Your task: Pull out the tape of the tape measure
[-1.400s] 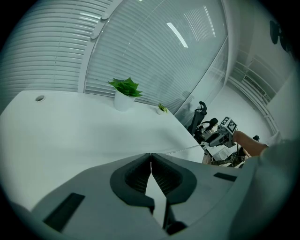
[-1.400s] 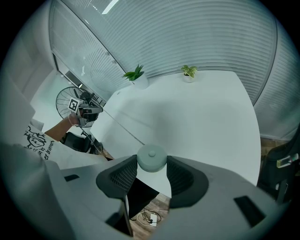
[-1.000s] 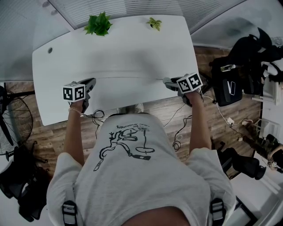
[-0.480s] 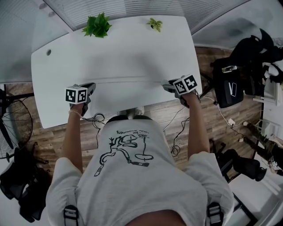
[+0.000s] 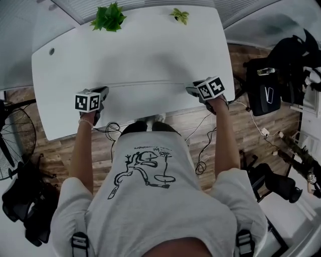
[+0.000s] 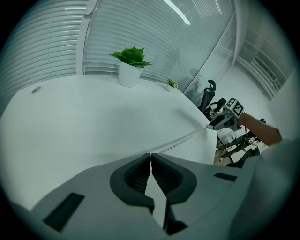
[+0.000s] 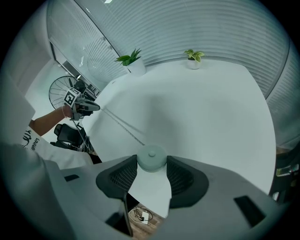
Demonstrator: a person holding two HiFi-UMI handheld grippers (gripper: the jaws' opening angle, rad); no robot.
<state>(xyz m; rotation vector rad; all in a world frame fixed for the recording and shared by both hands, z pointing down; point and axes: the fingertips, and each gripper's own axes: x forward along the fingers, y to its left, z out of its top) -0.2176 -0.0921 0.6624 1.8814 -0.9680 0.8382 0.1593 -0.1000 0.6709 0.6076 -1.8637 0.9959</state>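
A thin tape is stretched over the white table between my two grippers. In the left gripper view, my left gripper is shut on the tape's end, and the tape runs away toward the right gripper. In the right gripper view, my right gripper is shut on the round pale tape measure case. From there the tape leads to the left gripper. The head view shows the left gripper and the right gripper both near the table's front edge.
Two potted plants stand at the table's far edge. A fan is on the floor at left. Black bags and chairs sit at right, and cables lie on the wooden floor.
Both grippers stay at the table's front edge with the tape stretched between them. The head view has shifted slightly, and the right gripper sits a little higher in it.
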